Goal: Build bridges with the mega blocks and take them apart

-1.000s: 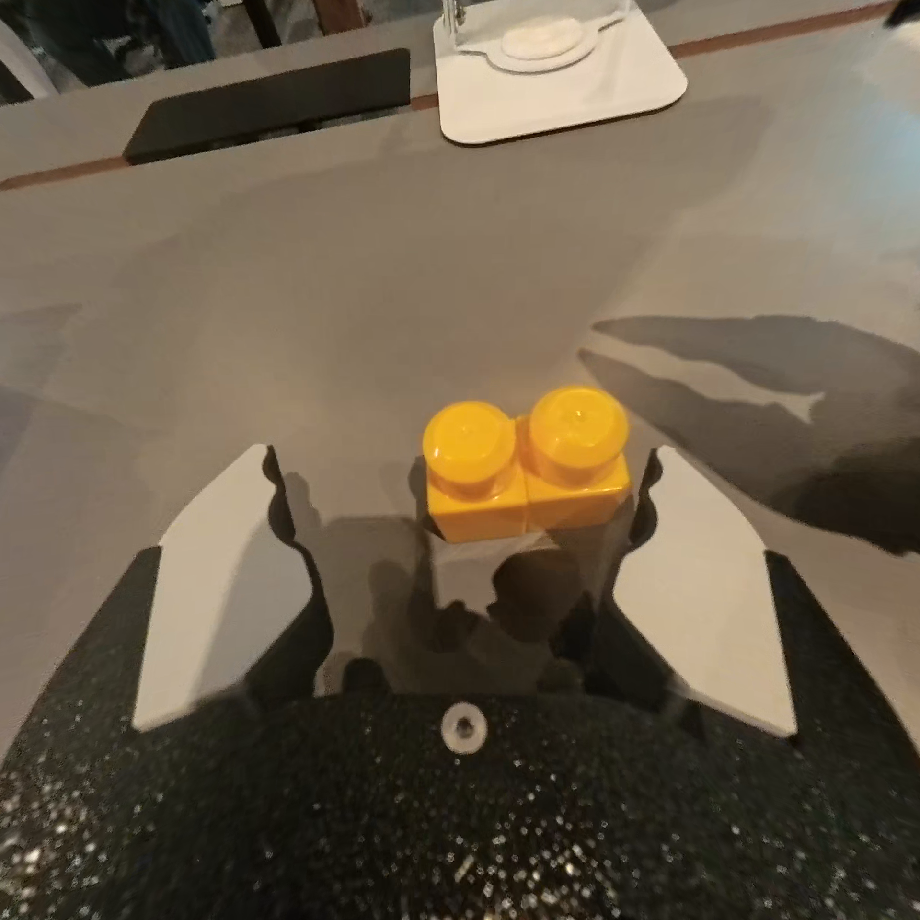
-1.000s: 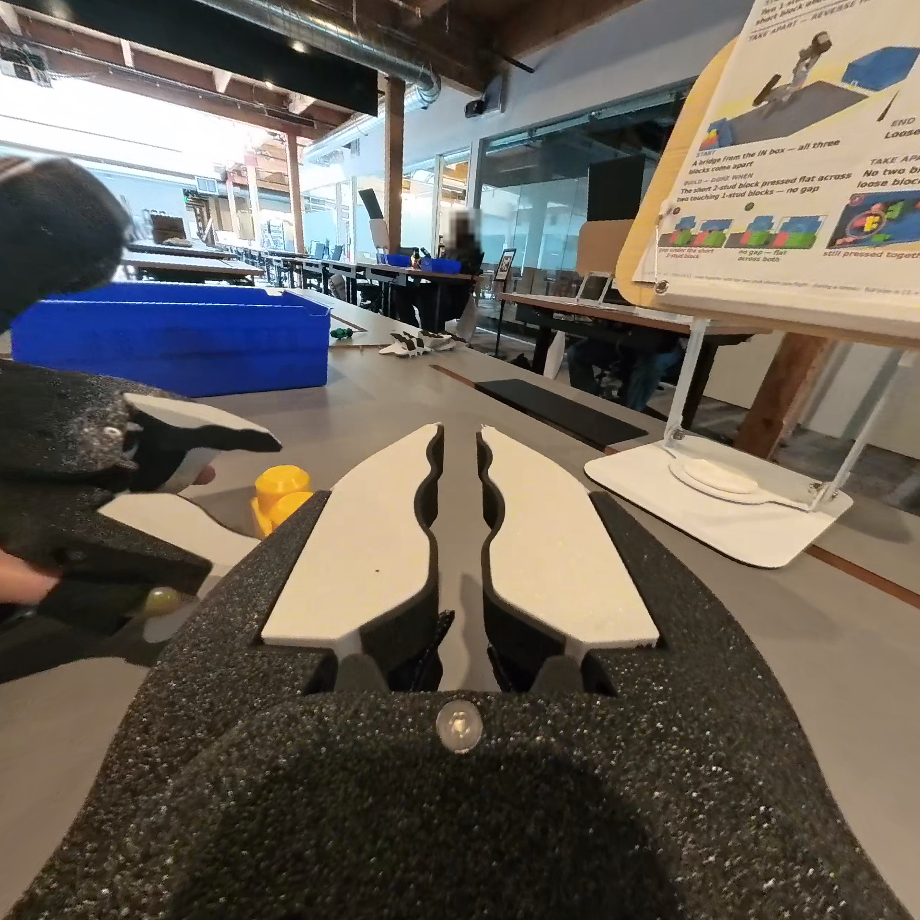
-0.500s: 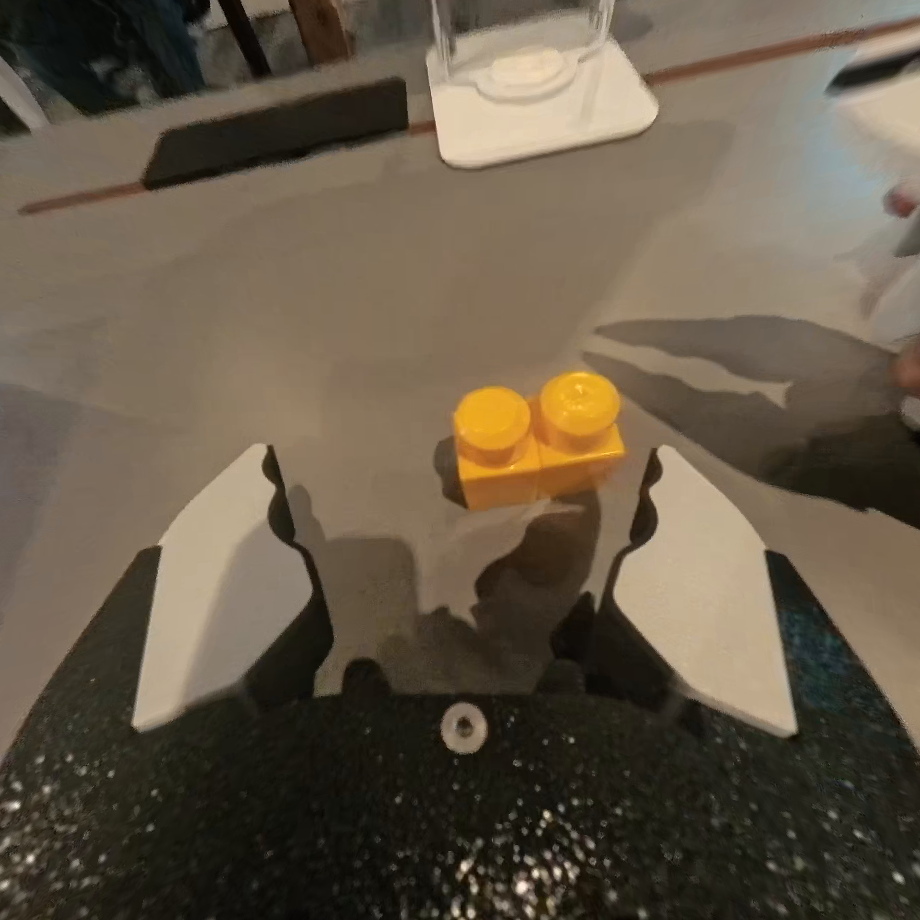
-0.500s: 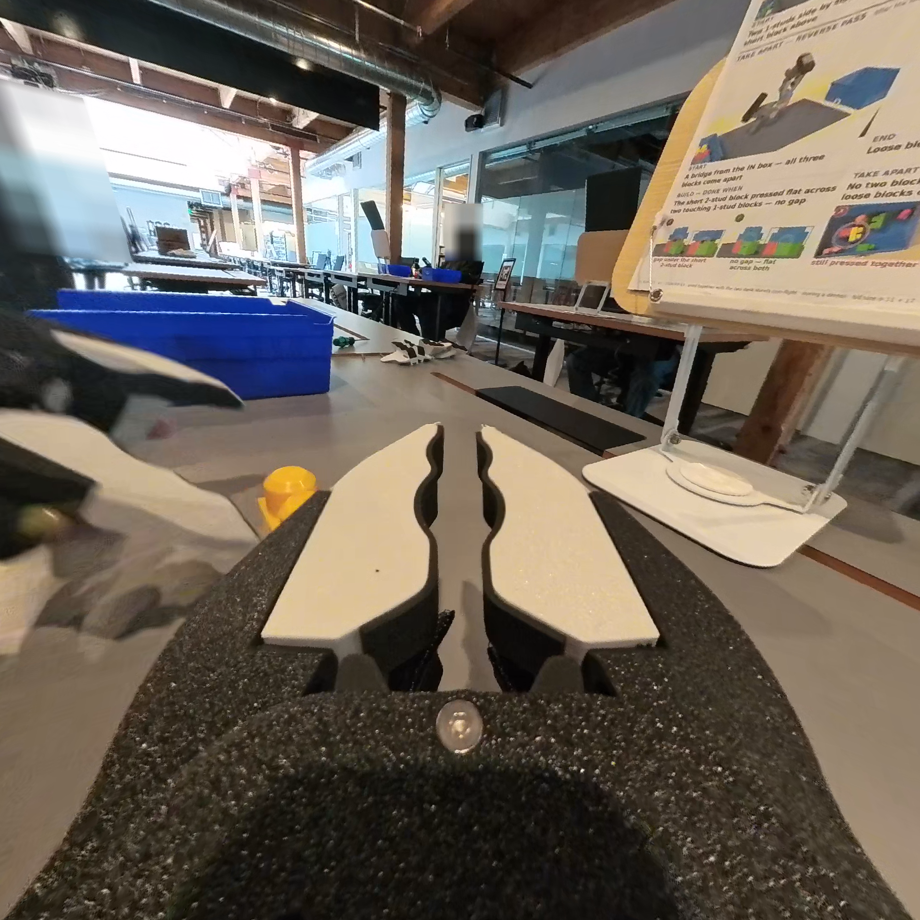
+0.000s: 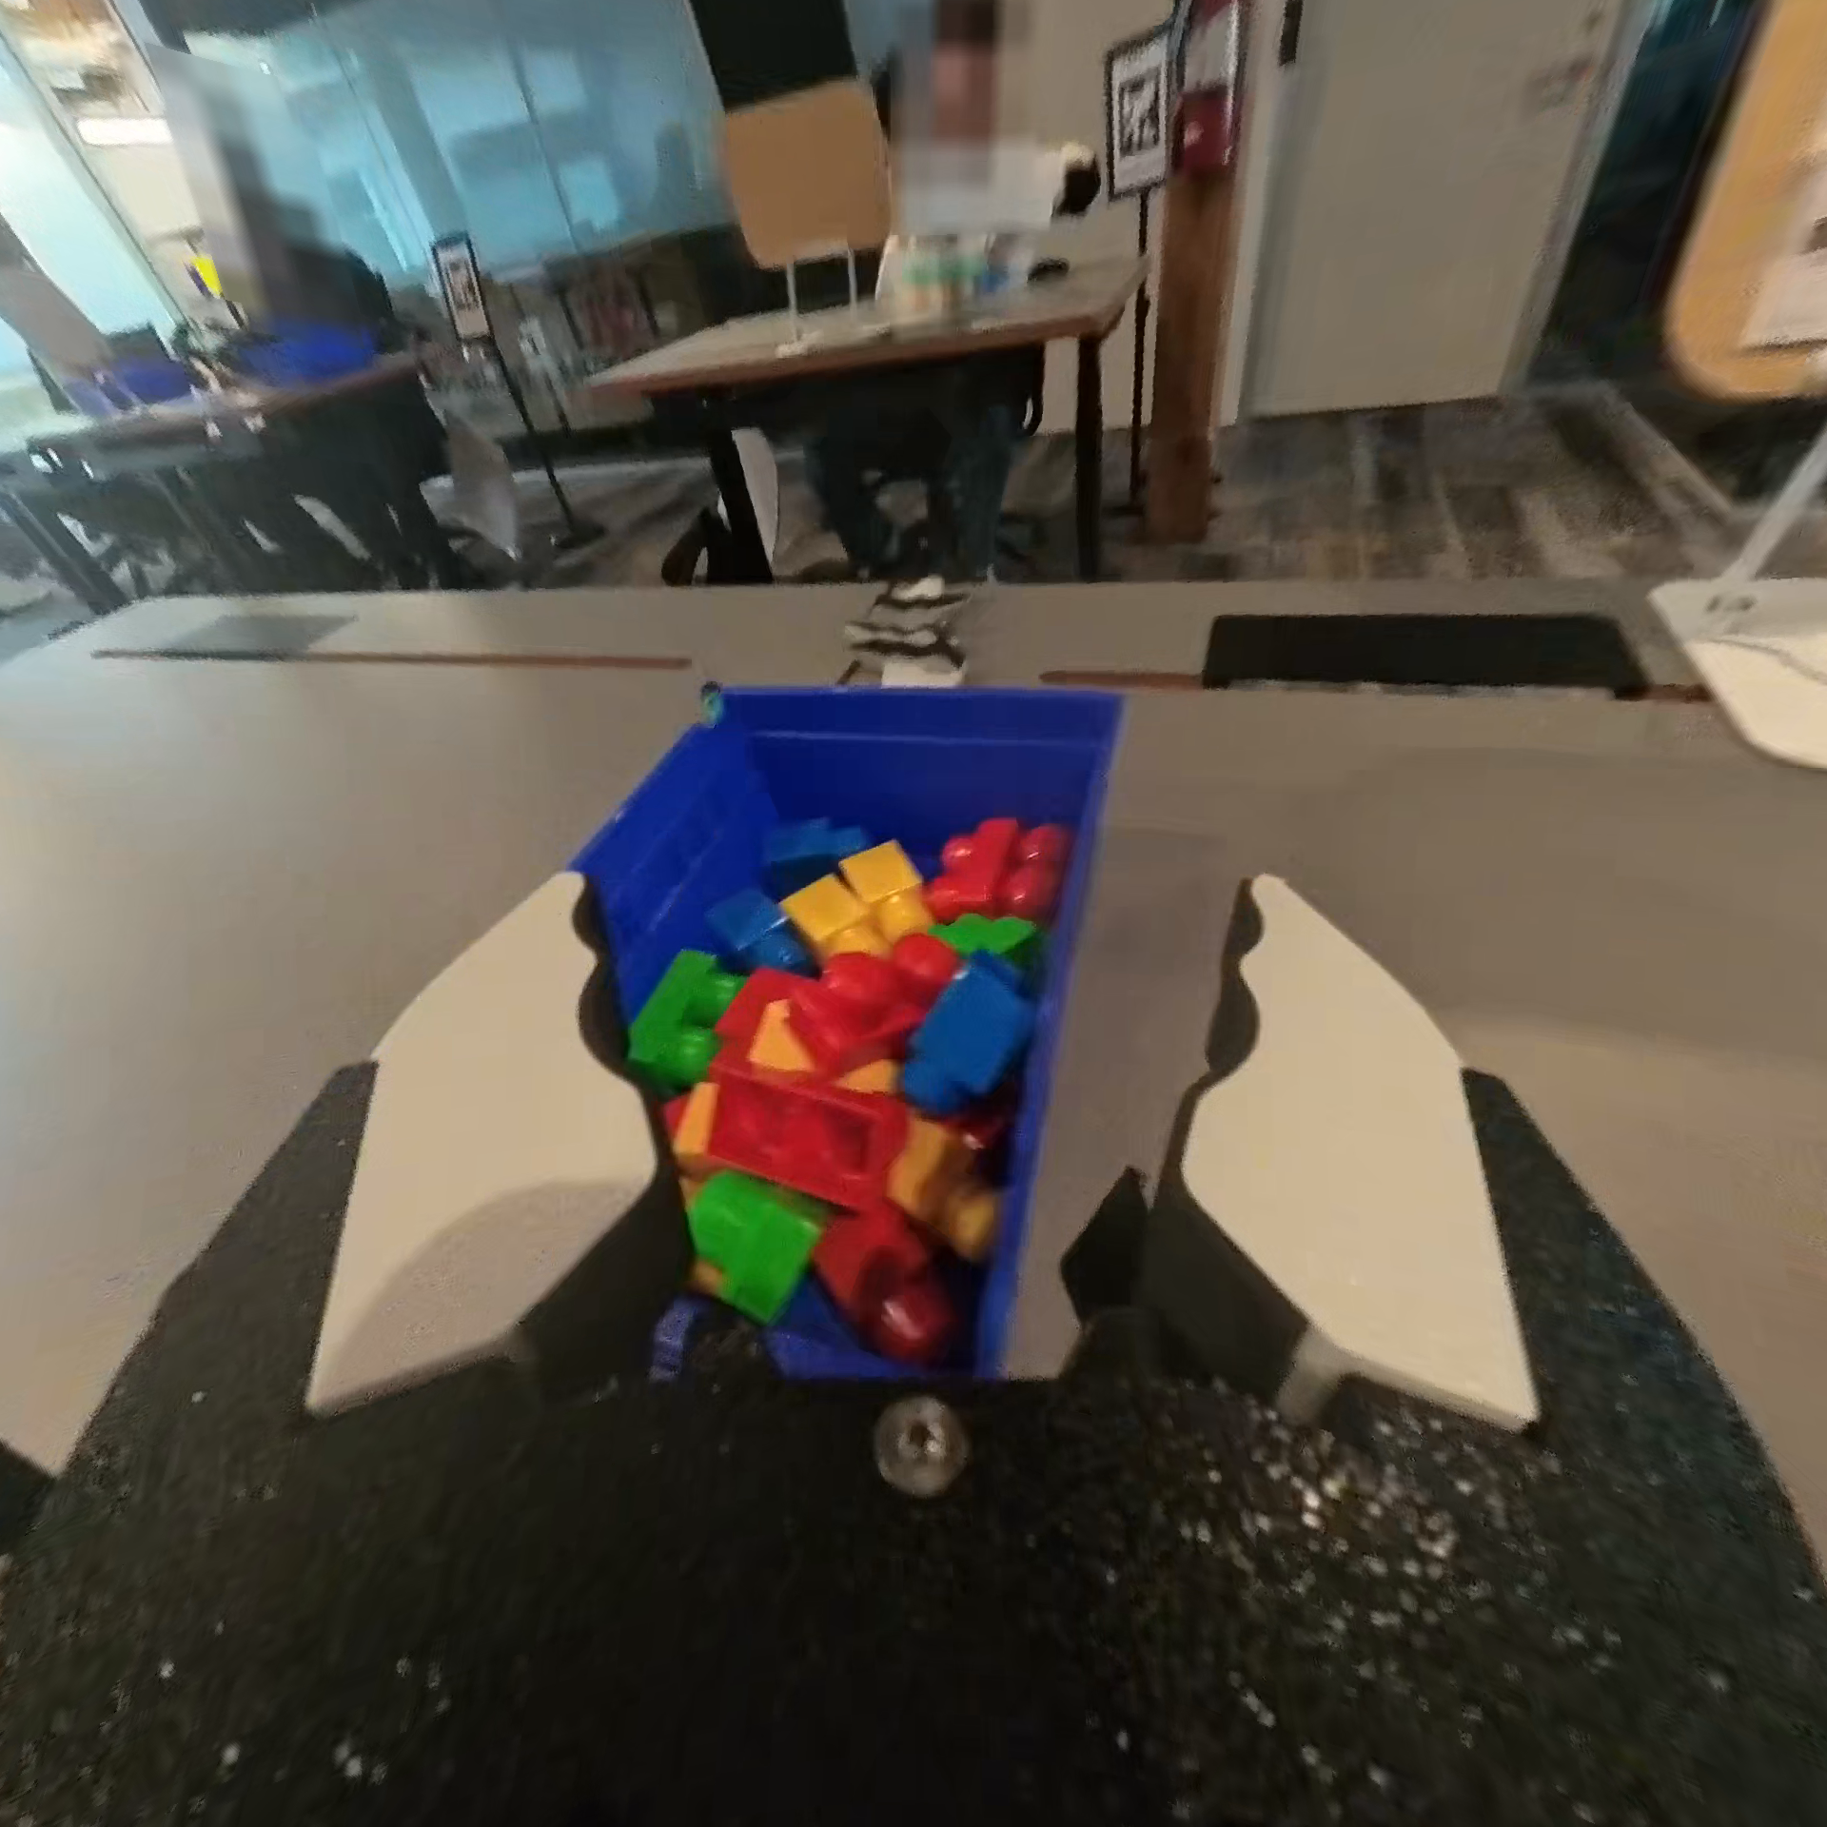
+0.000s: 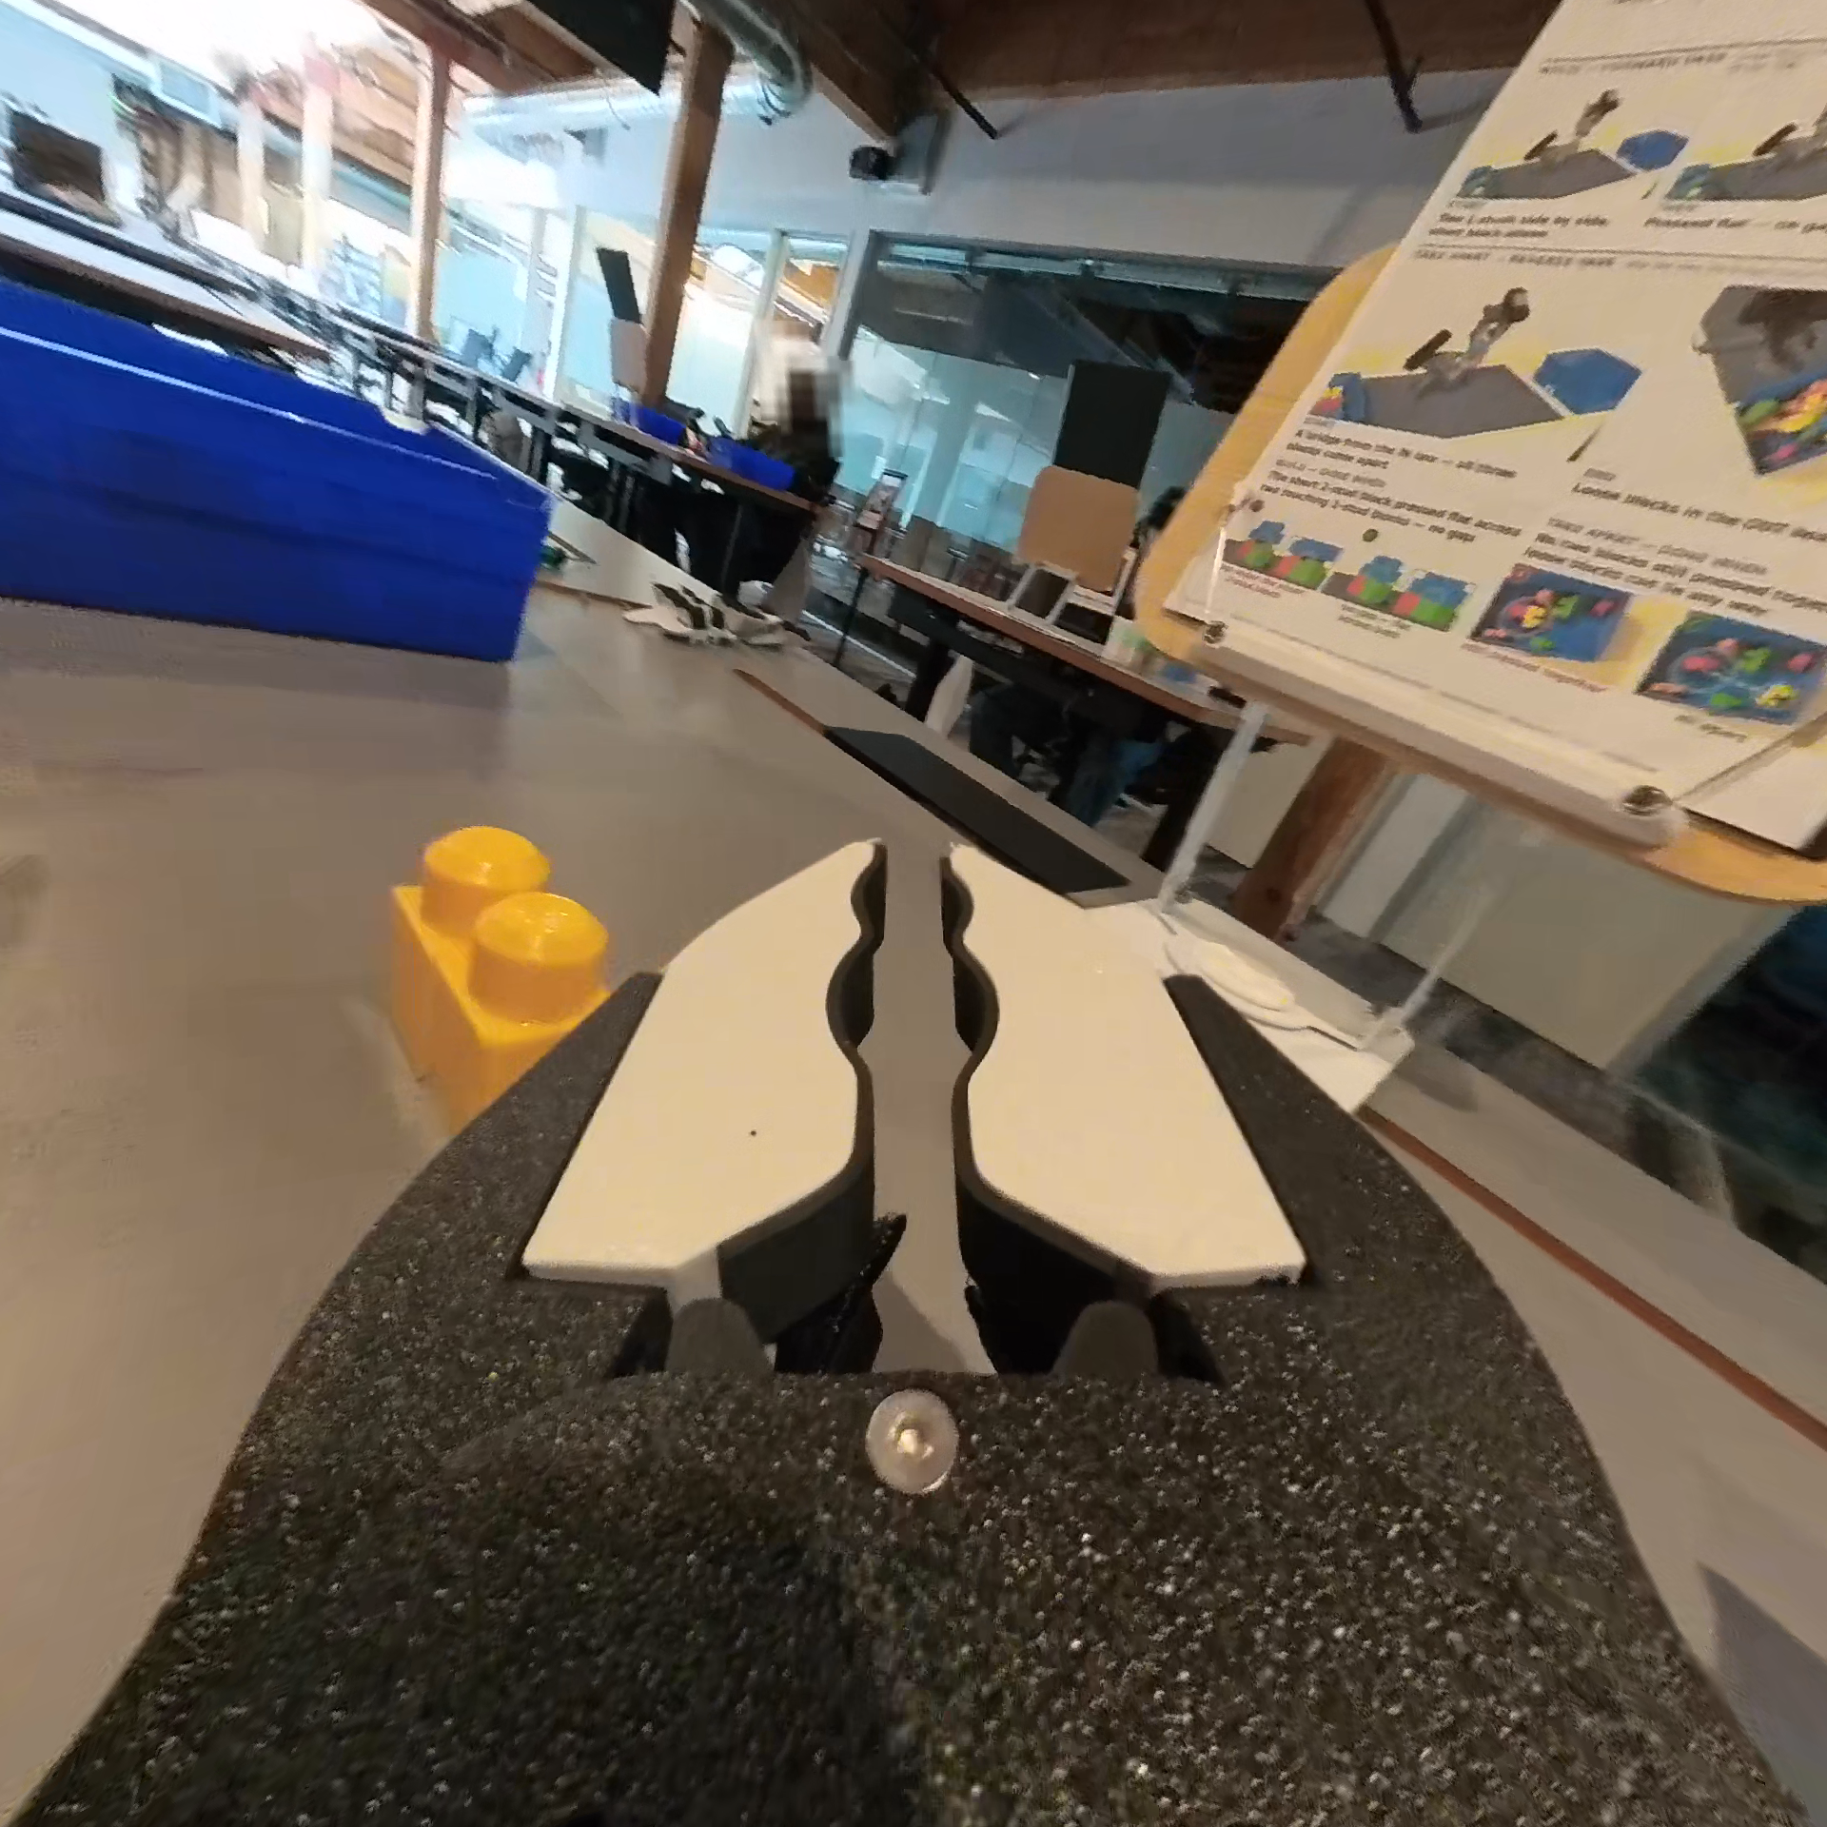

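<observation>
In the left wrist view, my left gripper (image 5: 914,880) is open and empty. It hovers just above the near end of a blue bin (image 5: 672,840), which holds several red, yellow, green and blue mega blocks (image 5: 850,1068). In the right wrist view, my right gripper (image 6: 914,847) is shut with only a thin slit between the fingers and holds nothing. Two yellow one-stud blocks (image 6: 494,969) stand side by side, touching, on the grey table just left of its left finger (image 6: 732,1068).
A large blue bin (image 6: 247,514) sits at the far left of the table. An instruction board (image 6: 1542,395) on a white stand base (image 6: 1275,999) is at the right. A black pad (image 6: 969,801) lies near the far edge; it also shows in the left wrist view (image 5: 1414,648). Tip to tip, the grippers are about 45 cm apart.
My left gripper, still open, has swung away from the two yellow blocks and now faces the blue bin of blocks. My right gripper, still shut, has moved closer to the yellow blocks.
</observation>
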The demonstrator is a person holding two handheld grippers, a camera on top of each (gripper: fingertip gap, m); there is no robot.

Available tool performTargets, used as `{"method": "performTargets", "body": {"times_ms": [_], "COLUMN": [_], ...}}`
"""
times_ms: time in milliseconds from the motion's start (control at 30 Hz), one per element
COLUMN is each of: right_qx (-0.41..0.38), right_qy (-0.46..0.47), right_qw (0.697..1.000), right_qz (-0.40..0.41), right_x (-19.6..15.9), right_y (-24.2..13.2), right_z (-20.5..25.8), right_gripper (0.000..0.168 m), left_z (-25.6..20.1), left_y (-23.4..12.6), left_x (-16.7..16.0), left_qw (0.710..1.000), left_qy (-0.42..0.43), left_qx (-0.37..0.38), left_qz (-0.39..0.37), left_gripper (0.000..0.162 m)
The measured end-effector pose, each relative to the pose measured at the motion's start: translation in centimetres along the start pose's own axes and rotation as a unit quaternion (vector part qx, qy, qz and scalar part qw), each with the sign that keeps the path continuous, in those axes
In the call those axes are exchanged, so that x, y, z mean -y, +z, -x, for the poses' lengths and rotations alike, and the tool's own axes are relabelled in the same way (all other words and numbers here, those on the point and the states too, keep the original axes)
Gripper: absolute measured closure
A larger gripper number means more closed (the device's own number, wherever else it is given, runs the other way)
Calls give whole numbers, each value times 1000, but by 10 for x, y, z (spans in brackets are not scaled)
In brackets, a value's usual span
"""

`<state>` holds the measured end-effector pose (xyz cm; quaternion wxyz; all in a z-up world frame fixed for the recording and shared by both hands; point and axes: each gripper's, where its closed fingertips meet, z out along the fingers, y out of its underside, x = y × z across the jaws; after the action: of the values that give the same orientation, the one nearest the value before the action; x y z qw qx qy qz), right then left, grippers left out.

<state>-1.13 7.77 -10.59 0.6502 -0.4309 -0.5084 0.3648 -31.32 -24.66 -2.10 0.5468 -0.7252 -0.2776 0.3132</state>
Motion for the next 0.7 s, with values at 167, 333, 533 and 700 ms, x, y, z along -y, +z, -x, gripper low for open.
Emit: {"method": "performTargets", "body": {"times_ms": [167, 333, 533, 700], "right_qx": [-47, -83, -101, -100], "right_qy": [-21, -32, -42, -48], "right_qw": [998, 995, 992, 992], "right_qz": [24, 41, 56, 59], "right_x": [-8, -14, -18, -19], "right_y": [1, 0, 1, 1], "right_z": [-14, -26, -32, -31], "right_gripper": [158, 159, 160, 160], "left_z": [16, 17, 14, 7], "left_y": [51, 73, 87, 95], "left_x": [-25, -56, -90, -99], "left_qw": [989, 961, 906, 887], "left_qy": [-31, 110, 266, 288], "left_qx": [-140, -234, -289, -318], "left_qz": [47, 99, 157, 171], "left_gripper": [50, 74, 105, 122]}}
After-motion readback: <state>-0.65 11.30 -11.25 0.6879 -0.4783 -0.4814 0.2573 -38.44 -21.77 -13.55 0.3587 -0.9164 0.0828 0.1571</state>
